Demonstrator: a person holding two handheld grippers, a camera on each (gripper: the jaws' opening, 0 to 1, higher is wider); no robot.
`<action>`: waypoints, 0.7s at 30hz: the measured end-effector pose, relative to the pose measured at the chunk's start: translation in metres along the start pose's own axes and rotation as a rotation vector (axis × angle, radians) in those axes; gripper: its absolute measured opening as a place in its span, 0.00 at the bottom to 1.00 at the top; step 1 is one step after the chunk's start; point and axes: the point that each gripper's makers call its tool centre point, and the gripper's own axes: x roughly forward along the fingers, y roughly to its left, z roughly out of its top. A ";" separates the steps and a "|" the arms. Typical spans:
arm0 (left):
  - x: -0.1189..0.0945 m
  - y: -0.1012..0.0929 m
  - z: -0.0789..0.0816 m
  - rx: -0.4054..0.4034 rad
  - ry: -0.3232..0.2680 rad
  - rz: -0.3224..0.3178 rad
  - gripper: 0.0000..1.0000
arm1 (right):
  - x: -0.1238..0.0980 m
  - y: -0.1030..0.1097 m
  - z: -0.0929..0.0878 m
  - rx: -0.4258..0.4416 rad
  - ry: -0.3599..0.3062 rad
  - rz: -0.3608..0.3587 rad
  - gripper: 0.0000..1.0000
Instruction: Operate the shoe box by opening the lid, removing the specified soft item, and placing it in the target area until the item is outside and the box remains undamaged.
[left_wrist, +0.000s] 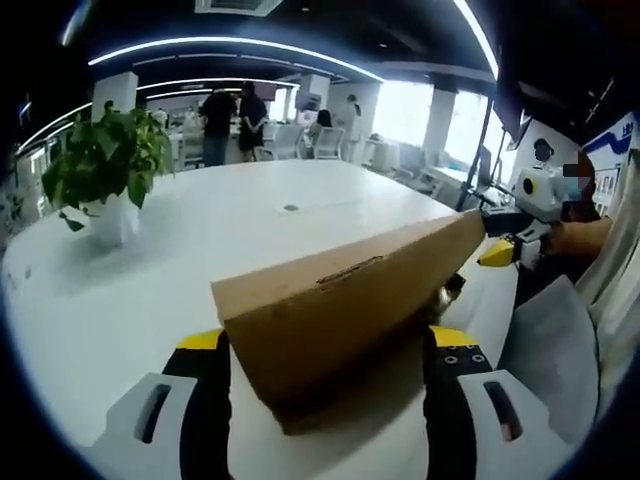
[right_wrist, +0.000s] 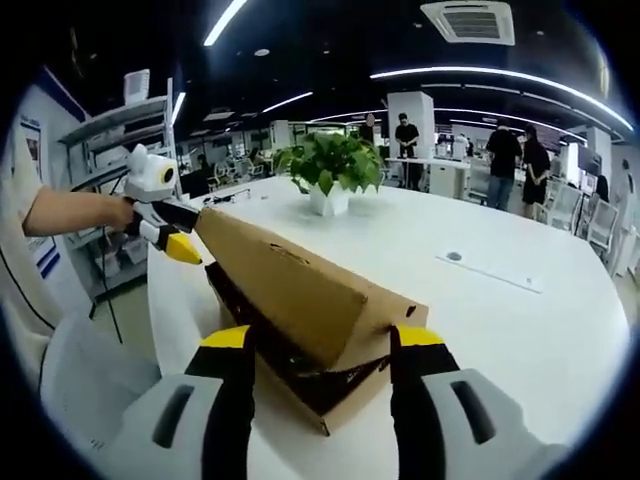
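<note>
A brown cardboard shoe box (left_wrist: 330, 320) lies on the white table (left_wrist: 200, 230), its lid (right_wrist: 290, 275) tilted up so a dark gap (right_wrist: 300, 365) shows beneath; what is inside cannot be made out. My left gripper (left_wrist: 325, 340) stands open, jaws wide on either side of the box's near end. It also appears far left in the right gripper view, left gripper (right_wrist: 165, 235), its yellow tip at the lid's far corner. My right gripper (right_wrist: 320, 337) is open too, straddling the opposite end. Held by a hand, the right gripper (left_wrist: 515, 240) touches the lid corner.
A potted green plant (left_wrist: 105, 165) in a white pot stands on the table beyond the box. A small round port (right_wrist: 455, 257) is set in the tabletop. Grey clothing of the person (left_wrist: 555, 350) is close by the table edge. People and chairs stand far behind.
</note>
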 end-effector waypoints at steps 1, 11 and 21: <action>0.000 0.000 0.001 0.001 -0.002 0.001 0.80 | 0.000 -0.001 0.002 -0.005 -0.002 0.000 0.51; -0.001 0.008 0.019 0.021 -0.032 0.021 0.76 | 0.002 -0.009 0.019 -0.015 -0.019 -0.006 0.51; 0.000 0.020 0.029 0.034 -0.027 0.053 0.64 | 0.005 -0.017 0.028 -0.035 -0.022 -0.011 0.49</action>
